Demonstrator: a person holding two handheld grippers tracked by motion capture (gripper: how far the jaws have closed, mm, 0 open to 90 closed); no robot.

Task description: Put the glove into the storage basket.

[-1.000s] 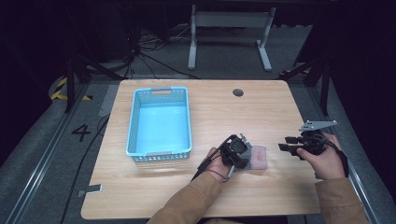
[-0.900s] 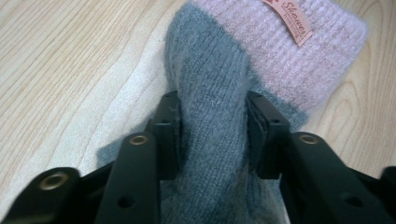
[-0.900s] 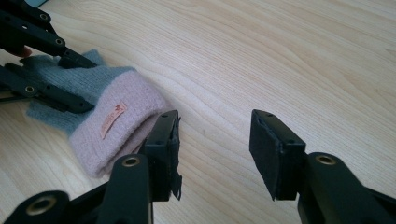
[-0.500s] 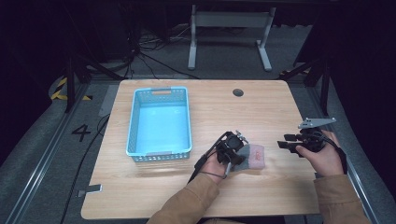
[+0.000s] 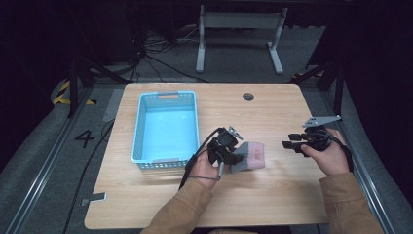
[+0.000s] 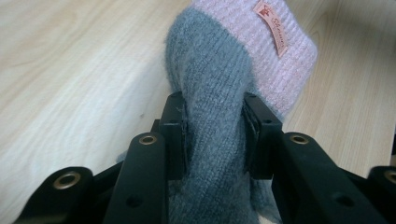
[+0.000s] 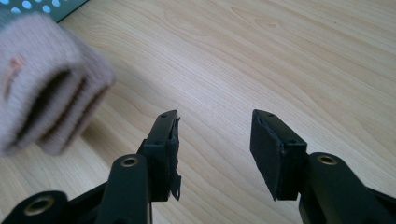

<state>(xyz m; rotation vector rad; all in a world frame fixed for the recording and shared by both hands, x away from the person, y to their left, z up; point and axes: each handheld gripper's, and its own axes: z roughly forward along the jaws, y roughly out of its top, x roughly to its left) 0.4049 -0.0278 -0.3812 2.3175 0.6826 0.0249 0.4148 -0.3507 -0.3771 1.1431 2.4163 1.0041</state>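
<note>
While the left gripper (image 6: 215,135) clamps the grey part of a grey-and-pink sock (image 6: 224,79) near the blue basket (image 5: 165,127) on the table (image 5: 272,195), the right gripper (image 7: 215,154) hovers spread apart, holding nothing.

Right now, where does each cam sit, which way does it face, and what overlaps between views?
High view: above the person's side, facing forward and down on the table; forearms, left gripper, right gripper.
Left gripper view: looks along its jaws, shut on the sock.
Right gripper view: looks along its open jaws at bare wood.
Shared: the sock and the tabletop.
</note>
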